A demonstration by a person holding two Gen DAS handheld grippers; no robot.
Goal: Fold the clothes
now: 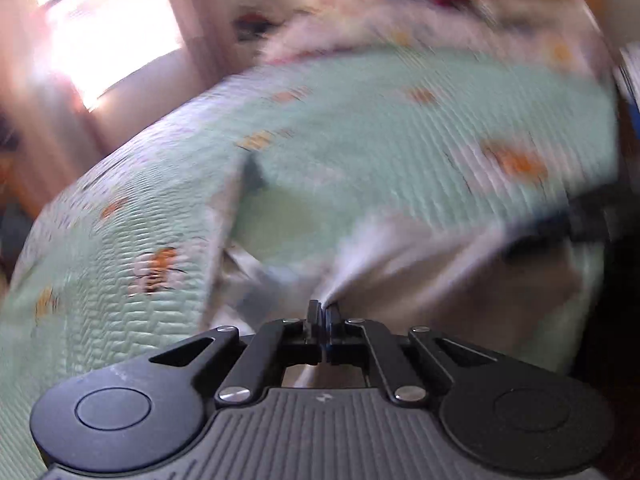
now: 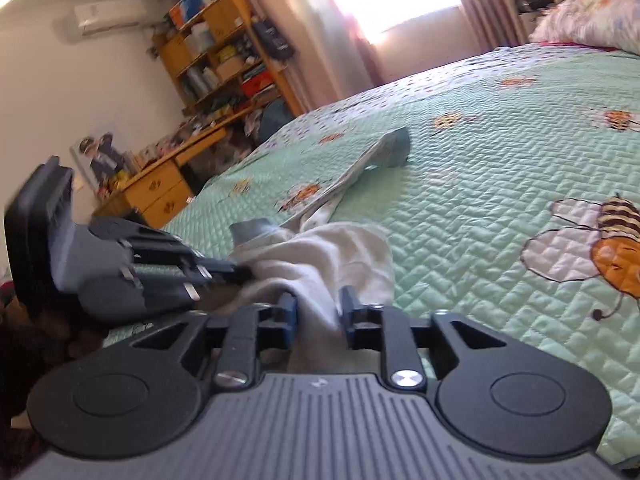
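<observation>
Left gripper [image 1: 323, 307]: jaws together, pinching edge of white garment [image 1: 400, 248].
Right gripper [image 2: 318, 304]: jaws apart, same garment [image 2: 320, 256] between them, pads not pressing; your pull may slide cloth free.
Garment bunched at near edge of quilted bedspread [image 2: 460, 184]; single pinch risks uneven fold.

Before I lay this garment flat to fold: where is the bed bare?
Free: the green quilt right of the white garment, between the big bee patch and the pillow. Crowded: near edge, where both grippers meet the garment, and the sock behind.
</observation>
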